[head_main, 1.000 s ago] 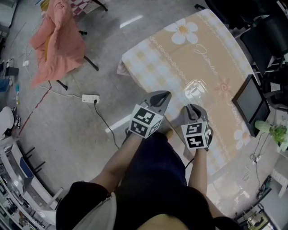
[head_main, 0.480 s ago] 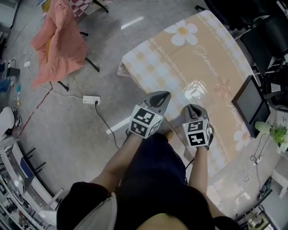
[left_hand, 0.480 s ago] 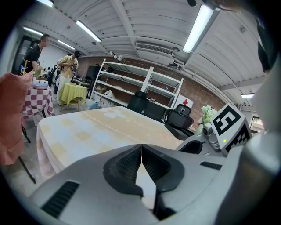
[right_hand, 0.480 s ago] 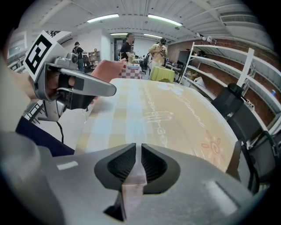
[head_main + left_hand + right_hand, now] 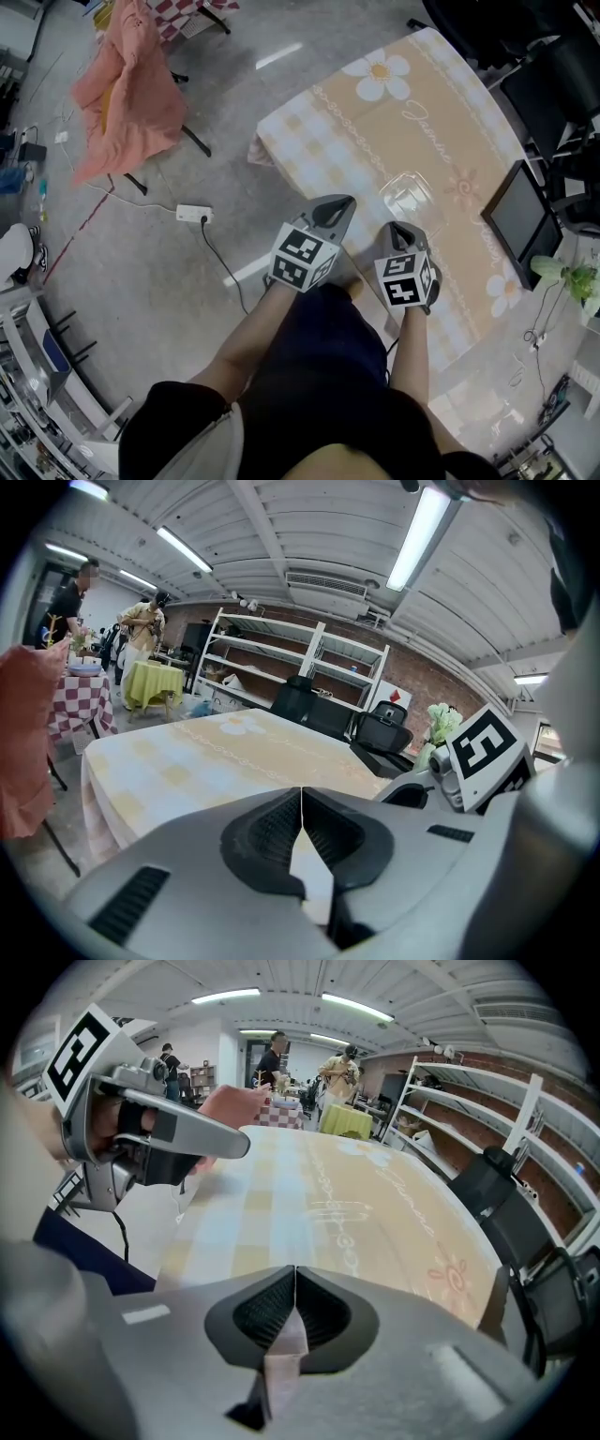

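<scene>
Both grippers hover at the near edge of a table (image 5: 422, 103) covered with a beige and checked floral cloth. My left gripper (image 5: 339, 203) is shut with nothing between its jaws, just off the table's near left side. In the left gripper view the left gripper (image 5: 301, 794) points across the cloth (image 5: 216, 752). My right gripper (image 5: 398, 230) is shut too and holds nothing, over the cloth's near edge. In the right gripper view the right gripper (image 5: 295, 1274) faces the cloth (image 5: 328, 1204), with the left gripper (image 5: 178, 1138) at its left.
A dark monitor (image 5: 520, 216) stands at the table's right edge. Black office chairs (image 5: 562, 56) crowd the far right. An orange cloth (image 5: 127, 89) drapes a stand on the floor at the left, and a white power strip (image 5: 194, 214) with a cable lies nearby. People stand far off (image 5: 272, 1063).
Both grippers stay shut and almost still. The head view has drifted slightly, so the scene sits a little lower and to the right.
</scene>
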### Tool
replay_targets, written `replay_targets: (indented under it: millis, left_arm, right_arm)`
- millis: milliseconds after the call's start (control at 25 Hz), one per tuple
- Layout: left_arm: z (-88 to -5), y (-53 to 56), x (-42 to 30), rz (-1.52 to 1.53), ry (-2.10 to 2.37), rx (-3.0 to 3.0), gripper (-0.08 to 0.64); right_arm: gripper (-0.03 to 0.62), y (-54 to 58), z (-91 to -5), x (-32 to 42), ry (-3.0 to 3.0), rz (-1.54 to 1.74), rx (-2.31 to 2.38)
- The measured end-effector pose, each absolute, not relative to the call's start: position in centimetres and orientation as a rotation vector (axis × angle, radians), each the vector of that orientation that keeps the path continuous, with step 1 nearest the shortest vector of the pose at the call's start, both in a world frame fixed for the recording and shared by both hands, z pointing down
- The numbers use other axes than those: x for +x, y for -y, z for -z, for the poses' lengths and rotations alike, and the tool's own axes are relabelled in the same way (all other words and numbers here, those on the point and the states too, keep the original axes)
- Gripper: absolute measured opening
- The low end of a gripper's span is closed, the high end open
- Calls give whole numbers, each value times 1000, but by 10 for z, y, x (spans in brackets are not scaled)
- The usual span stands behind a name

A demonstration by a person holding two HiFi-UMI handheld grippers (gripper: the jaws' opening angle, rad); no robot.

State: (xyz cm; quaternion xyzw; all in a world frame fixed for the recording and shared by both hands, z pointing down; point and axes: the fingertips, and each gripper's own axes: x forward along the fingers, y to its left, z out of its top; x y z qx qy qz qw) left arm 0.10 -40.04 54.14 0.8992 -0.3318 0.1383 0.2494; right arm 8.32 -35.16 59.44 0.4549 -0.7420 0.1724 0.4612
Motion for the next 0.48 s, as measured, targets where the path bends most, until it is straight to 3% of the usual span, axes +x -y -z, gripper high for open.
replay_targets:
  millis: [480]
  left_arm:
    - [-531,393,7,-388,911,2481,12]
  right_arm:
    - [9,352,-583,85,1854,-416,1152]
